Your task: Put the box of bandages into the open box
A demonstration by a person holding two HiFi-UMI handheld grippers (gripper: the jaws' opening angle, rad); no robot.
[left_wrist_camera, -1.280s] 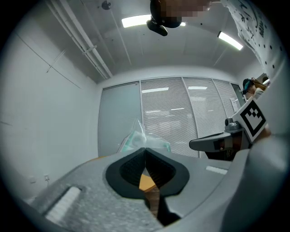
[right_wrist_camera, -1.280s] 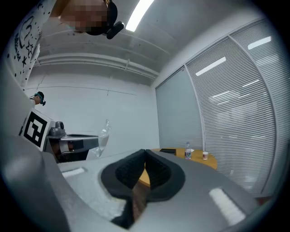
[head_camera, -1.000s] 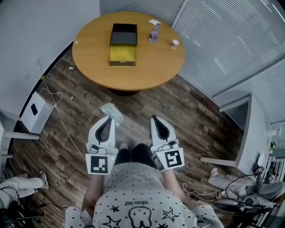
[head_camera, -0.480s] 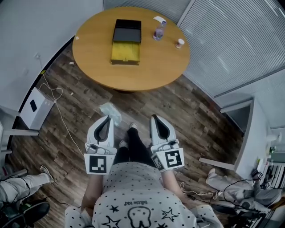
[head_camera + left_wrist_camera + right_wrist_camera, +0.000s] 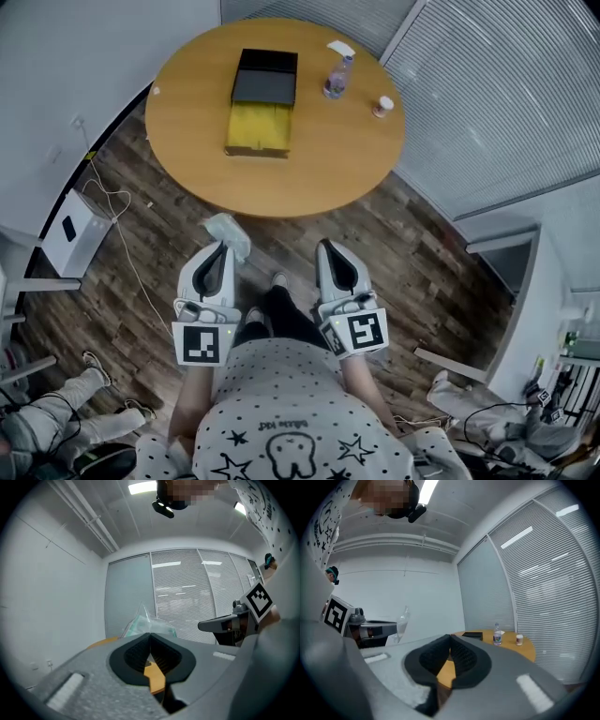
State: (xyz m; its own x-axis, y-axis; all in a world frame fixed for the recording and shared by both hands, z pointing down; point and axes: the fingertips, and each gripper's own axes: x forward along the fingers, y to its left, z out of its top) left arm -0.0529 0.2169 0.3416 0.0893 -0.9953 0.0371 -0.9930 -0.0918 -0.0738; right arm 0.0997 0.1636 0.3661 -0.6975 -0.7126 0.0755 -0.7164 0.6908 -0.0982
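Head view: left tongs point(image 5: 225, 247) forward (level)

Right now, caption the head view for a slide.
Left tongs hold a bagged pack; open box sits on round table.

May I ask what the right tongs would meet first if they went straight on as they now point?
Probably the near edge of the round table; nothing shows between the right tongs and it, though depth is unclear.

You hold both grippers low at your waist, side by side: left gripper point(image 5: 222, 247) pinching a pack point(image 5: 229, 231), right gripper point(image 5: 325, 249) with jaws together.
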